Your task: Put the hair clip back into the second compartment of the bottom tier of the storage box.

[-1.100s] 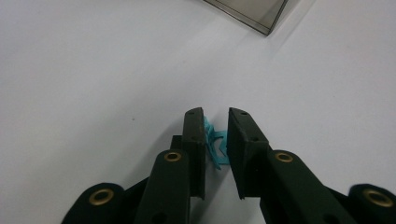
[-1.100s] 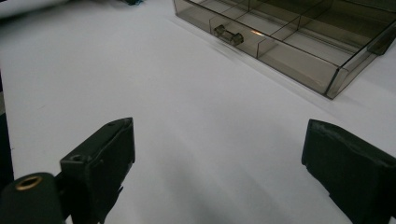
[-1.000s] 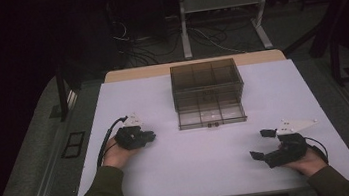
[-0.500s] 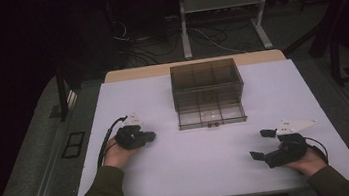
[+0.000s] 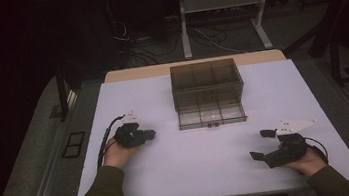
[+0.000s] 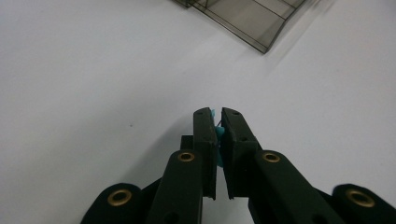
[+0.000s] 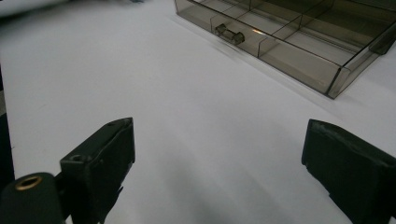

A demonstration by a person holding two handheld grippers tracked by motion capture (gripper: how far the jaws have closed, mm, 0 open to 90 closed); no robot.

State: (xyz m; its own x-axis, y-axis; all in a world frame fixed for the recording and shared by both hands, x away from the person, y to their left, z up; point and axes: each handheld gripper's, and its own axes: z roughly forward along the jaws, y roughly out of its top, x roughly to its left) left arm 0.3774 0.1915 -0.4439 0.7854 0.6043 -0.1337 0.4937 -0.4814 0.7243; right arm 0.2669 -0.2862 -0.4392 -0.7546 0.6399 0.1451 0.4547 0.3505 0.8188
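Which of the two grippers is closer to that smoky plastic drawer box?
The left. The left gripper sits just beside the pulled-out drawer, off its left corner; the right gripper is further back, nearer the table's front edge.

So the drawer box (image 5: 207, 83) sits toward the far edge of the tabletop (image 5: 172, 179), about mid-width, with its bottom drawer (image 5: 211, 115) pulled out toward the near edge. Left tool (image 5: 150, 134) rests near the left edge, right tool (image 5: 263, 145) by the near right corner, well apart.

1. A white table (image 5: 172, 179) with a tan strip along its far edge
2. A smoky clear drawer box (image 5: 206, 81) stands at the far middle, its bottom drawer (image 5: 211, 116) pulled out
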